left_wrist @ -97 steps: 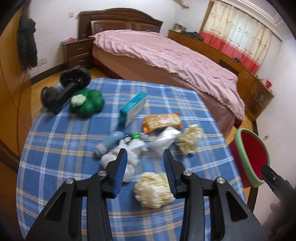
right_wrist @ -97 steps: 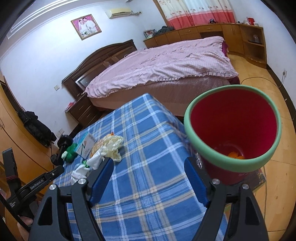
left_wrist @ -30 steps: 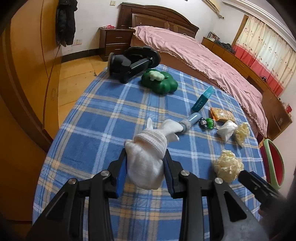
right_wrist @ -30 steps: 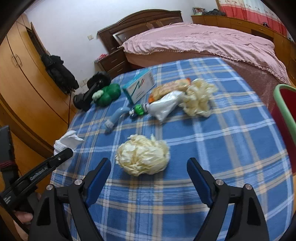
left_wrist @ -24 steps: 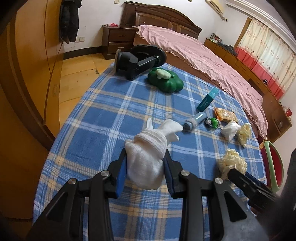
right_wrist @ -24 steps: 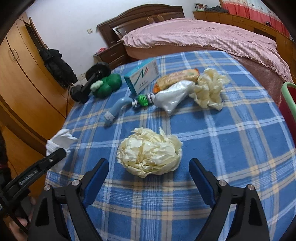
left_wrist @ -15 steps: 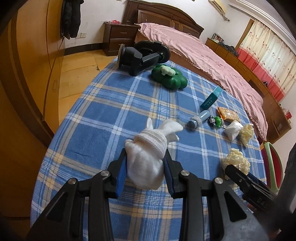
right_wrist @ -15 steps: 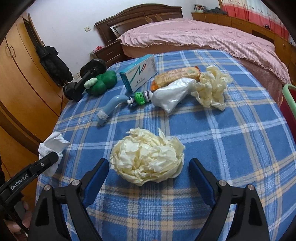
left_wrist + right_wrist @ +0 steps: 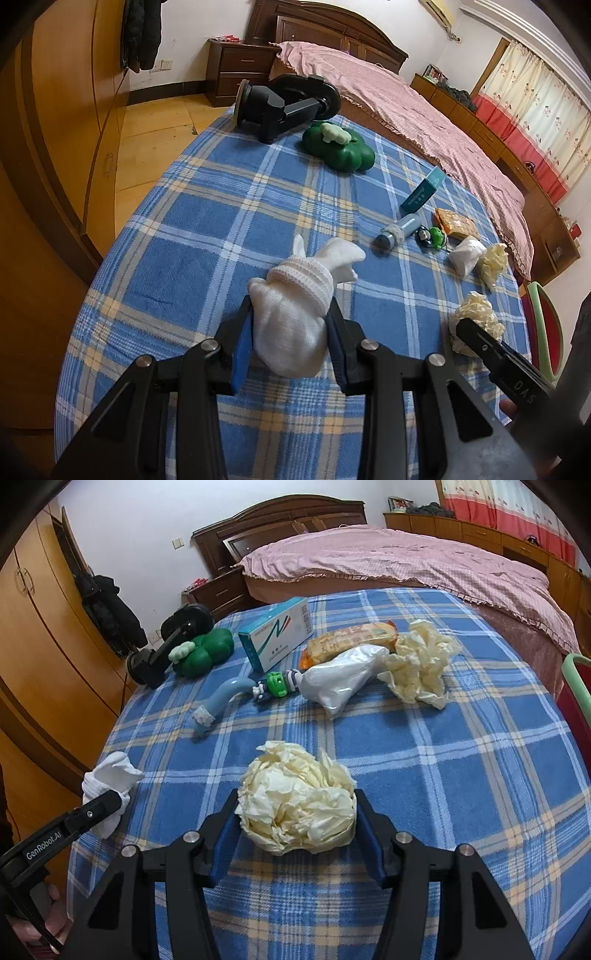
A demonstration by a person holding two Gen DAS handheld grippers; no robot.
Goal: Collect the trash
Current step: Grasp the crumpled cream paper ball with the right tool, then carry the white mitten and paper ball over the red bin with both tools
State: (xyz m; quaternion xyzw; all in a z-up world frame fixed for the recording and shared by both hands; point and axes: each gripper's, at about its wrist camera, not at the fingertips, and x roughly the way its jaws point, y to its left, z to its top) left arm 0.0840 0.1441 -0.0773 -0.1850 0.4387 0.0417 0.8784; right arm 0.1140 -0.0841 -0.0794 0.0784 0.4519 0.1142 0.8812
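My left gripper [image 9: 290, 325] is shut on a white knitted sock [image 9: 295, 295] and holds it just above the blue plaid tablecloth [image 9: 192, 266]. In the right wrist view the sock [image 9: 110, 775] shows at the left table edge. My right gripper [image 9: 297, 812] is closing, and its pads touch both sides of a crumpled yellowish paper ball [image 9: 295, 805] that rests on the cloth. The same ball [image 9: 476, 314] shows in the left wrist view, partly behind a right finger. A red bin with a green rim [image 9: 546, 332] stands off the table's right edge.
Farther back lie a second crumpled paper [image 9: 421, 668], a white plastic bag [image 9: 343, 679], an orange snack packet [image 9: 351, 638], a white and teal box [image 9: 277, 635], a pale blue tube [image 9: 225, 698], a small green toy [image 9: 277, 683], a green clover-shaped thing [image 9: 203, 651] and a black device [image 9: 166, 646]. A pink bed [image 9: 406, 561] lies beyond.
The right jaws have narrowed from wide open onto the sides of the paper ball. The left gripper still holds the sock and has barely moved.
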